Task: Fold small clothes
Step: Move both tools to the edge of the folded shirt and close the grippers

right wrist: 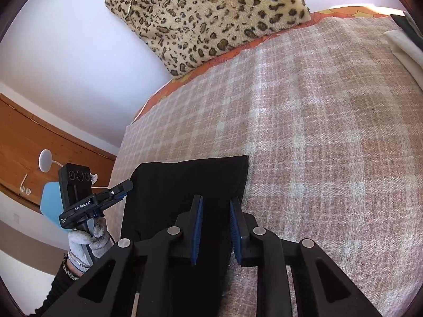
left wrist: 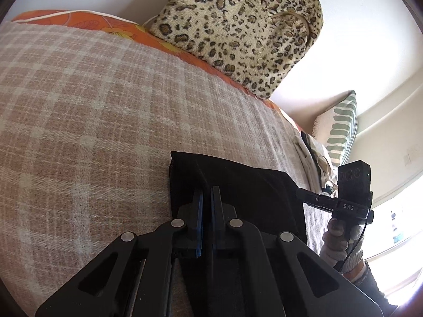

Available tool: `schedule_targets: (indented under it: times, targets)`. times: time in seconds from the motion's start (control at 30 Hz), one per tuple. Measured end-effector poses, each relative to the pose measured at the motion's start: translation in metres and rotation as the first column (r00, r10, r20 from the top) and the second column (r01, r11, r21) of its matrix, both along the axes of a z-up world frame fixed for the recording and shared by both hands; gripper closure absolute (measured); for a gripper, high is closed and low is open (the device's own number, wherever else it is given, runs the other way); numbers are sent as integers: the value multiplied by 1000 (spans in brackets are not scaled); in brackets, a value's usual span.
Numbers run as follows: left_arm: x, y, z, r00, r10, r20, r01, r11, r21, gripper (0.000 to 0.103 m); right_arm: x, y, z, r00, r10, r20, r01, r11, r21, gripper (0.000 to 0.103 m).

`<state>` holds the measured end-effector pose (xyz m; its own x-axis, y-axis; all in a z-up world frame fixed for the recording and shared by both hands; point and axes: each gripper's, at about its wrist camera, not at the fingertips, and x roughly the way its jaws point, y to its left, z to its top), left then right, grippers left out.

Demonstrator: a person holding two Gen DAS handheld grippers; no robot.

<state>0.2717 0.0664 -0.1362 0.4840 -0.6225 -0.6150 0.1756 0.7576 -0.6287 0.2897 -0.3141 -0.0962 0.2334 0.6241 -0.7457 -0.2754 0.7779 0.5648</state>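
Left gripper (left wrist: 207, 198) is seen clamped on the near left edge of the black cloth (left wrist: 238, 185). Right gripper (right wrist: 216, 206) is parted, straddling its right edge, pads not seen pressing. Cloth lies flat on the plaid blanket (right wrist: 317, 132). It is judged light, limp, non-slippery; best held at corners. Leopard cushion (right wrist: 206, 13) beyond.

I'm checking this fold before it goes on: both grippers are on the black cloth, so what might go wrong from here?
1. The right gripper shows a gap between its pads, so its hold on the black cloth may be loose and slip.
2. The left gripper pinches only near an edge; lifting unevenly could skew the fold.
3. Dragging might rumple the blanket.
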Motion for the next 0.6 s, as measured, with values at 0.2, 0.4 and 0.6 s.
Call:
schedule_targets:
  times: [0.2,0.4,0.6]
  targets:
    - [0,-6,3,999,-11,42,10,999,33,102,-2,8,6,999,16,35,-16,1000,4,100]
    - [12,9,-12,996,59,-61,-61,998,-33,92,5,9,2,1000,-10,6,10,999,39,77]
    - [6,3,0,999,38,38,-38,999,7,103,12,14,-1,999,-33,9,32,998,51,101]
